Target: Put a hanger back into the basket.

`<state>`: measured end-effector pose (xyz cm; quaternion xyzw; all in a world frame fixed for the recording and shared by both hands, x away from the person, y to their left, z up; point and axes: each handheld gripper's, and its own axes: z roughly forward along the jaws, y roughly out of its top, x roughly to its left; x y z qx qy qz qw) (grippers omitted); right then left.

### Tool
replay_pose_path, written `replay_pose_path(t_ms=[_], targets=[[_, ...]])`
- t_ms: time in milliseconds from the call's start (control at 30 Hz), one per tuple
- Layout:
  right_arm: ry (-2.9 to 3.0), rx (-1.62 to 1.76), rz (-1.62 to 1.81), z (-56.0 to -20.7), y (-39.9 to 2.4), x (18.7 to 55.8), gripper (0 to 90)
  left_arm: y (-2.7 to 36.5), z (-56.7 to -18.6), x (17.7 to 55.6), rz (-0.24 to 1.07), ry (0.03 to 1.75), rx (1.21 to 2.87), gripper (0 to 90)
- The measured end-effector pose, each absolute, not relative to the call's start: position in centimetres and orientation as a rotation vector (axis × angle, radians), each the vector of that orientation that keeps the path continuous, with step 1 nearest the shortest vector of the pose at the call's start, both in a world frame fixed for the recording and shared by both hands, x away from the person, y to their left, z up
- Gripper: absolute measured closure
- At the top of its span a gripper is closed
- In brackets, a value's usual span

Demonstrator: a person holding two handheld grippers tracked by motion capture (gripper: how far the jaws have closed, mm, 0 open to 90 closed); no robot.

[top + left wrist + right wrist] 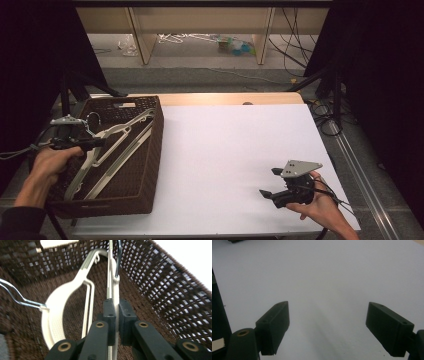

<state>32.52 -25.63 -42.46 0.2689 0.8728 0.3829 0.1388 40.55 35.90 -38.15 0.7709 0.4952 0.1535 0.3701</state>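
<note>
The left gripper (115, 315) has its jaws closed tight on the flat edge of a white plastic hanger (113, 287), just below where the metal hook (117, 262) enters the plastic. That hanger sits inside the brown wicker basket (152, 150) at the left edge of the tabletop (235, 150), and in the high view its long arm leans up over the basket's right wall. A second hanger (53, 315) lies beside it on the basket floor, with its own wire hook (17, 296) pointing away. The step in hand looks like lifting the gripped hanger out of the basket. To do it well, raise it straight up and slowly, so that its hook and arms clear the woven wall and do not snag the second hanger and drag it along. The pinch is narrow, so the hanger may swing; keep the wrist steady. The right gripper (327, 327) rests low over the bare white tabletop, jaws wide apart and holding nothing, free to catch the far arm once it clears.
</note>
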Motion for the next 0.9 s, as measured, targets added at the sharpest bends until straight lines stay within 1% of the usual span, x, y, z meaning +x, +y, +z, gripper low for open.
replay_pose_path(t_ms=[167,267,300,333,367,400,467,533,600,633,767,833,900], targets=[[2.53,0.779,1.102,-42.6,-25.6,32.5,19.7,36.8,-38.5,40.7,0.403,1.326,1.921,83.8],[2.532,0.775,1.102,-42.7,-25.6,32.6,19.6,37.2,-38.9,41.0,0.451,1.357,1.909,81.7],[2.534,0.775,1.099,-42.7,-25.5,32.5,19.6,37.1,-39.2,41.0,0.472,1.385,1.87,81.0],[2.534,0.777,1.095,-42.7,-25.5,32.5,19.5,37.3,-39.3,41.2,0.5,1.368,1.884,80.3],[2.532,0.766,1.099,-42.7,-25.5,32.6,19.5,37.3,-39.4,41.2,0.505,1.398,1.867,79.7],[2.533,0.77,1.103,-42.7,-25.5,32.5,19.5,38.0,-39.4,41.6,0.555,1.305,1.973,79.0],[2.537,0.773,1.1,-42.7,-25.5,32.5,19.5,38.2,-39.6,41.7,0.601,1.319,1.965,78.0],[2.539,0.774,1.094,-42.7,-25.5,32.6,19.3,38.4,-39.7,41.6,0.605,1.341,1.944,77.1],[2.541,0.773,1.099,-42.8,-25.5,32.6,19.4,38.8,-39.8,41.7,0.624,1.344,1.97,76.5],[2.542,0.778,1.096,-42.8,-25.5,32.5,19.4,38.7,-39.8,41.5,0.612,1.397,1.94,75.8],[2.54,0.777,1.099,-42.9,-25.4,32.6,19.4,38.8,-40.0,41.4,0.626,1.39,1.954,75.4],[2.543,0.777,1.092,-42.9,-25.4,32.6,19.3,38.7,-40.1,41.2,0.625,1.426,1.936,73.9],[2.542,0.781,1.097,-42.9,-25.4,32.6,19.4,38.7,-40.2,41.4,0.627,1.404,1.942,73.3]])
